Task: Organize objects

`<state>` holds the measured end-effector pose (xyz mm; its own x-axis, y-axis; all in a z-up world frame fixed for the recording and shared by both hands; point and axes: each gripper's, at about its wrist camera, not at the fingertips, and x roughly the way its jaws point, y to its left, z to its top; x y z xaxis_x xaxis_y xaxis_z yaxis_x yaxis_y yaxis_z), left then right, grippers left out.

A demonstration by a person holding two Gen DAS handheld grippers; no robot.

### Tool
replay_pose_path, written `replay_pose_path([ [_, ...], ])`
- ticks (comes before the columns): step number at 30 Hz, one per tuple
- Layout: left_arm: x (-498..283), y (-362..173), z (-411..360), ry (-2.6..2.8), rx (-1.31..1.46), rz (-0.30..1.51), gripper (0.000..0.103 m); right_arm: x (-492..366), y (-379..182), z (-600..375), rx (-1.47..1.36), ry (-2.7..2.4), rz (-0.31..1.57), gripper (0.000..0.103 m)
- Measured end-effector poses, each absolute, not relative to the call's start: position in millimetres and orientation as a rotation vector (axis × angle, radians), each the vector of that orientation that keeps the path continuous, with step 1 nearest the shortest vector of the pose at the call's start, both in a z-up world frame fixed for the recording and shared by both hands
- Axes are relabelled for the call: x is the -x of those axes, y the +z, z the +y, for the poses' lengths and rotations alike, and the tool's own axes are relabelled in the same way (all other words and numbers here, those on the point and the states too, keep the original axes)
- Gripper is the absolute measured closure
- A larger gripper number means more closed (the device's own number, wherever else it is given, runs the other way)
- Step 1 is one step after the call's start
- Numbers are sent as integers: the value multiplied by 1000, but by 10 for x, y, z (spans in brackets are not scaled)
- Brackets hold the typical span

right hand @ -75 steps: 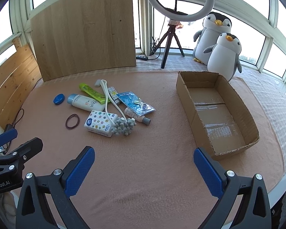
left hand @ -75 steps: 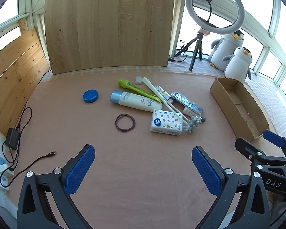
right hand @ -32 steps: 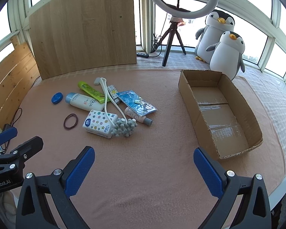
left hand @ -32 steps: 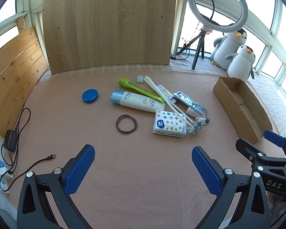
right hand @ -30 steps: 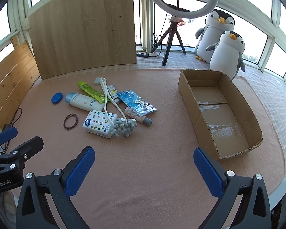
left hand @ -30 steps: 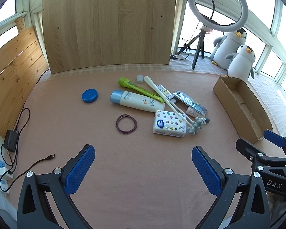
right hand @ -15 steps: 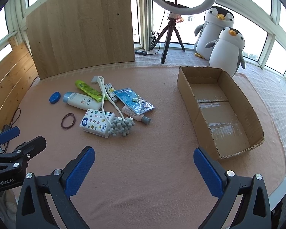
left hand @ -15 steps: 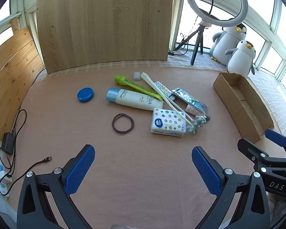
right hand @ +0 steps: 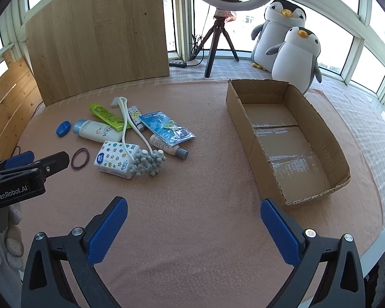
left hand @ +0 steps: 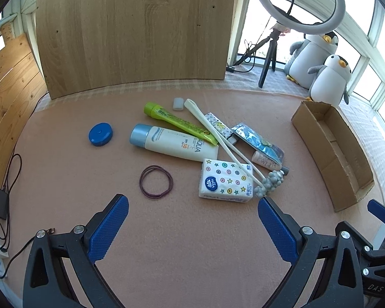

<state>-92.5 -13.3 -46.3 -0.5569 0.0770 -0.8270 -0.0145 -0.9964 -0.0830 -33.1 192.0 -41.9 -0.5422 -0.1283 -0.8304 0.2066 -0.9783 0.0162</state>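
Nearest the cameras, both claws spread wide and holding nothing: left claw [left hand: 192, 227] low over the pink felt surface [left hand: 192, 256], right claw [right hand: 193, 227] likewise. Just beyond the left claw, a star-patterned tissue pack [left hand: 224, 181], with a maroon hair-tie loop [left hand: 156, 182] to its left. Past the pack, a white sunscreen tube [left hand: 174, 143], lime-green tube [left hand: 179, 123], long white massager [left hand: 225, 145] and blue foil pouch [left hand: 258, 141], heaped together. Well right of the pack, an open, empty cardboard box [right hand: 282, 138]. Probably still the approach, nothing sorted yet. Next: lower onto the pack, clamp its sides clear of the massager lying across it.
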Motion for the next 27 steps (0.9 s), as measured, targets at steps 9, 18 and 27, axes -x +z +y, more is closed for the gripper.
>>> replay_pose_path([
  [9,1477,-773,-64,2644,1533,-141,37,302,-452,2018,-1410,-2610,118,0],
  [18,1910,-1047,88,2563,1608,-120,54,277,-494,2188,-1442,-2626,102,0],
  [27,2102,-1200,207,2486,1660,-6,58,242,-507,2318,-1460,-2642,72,0],
])
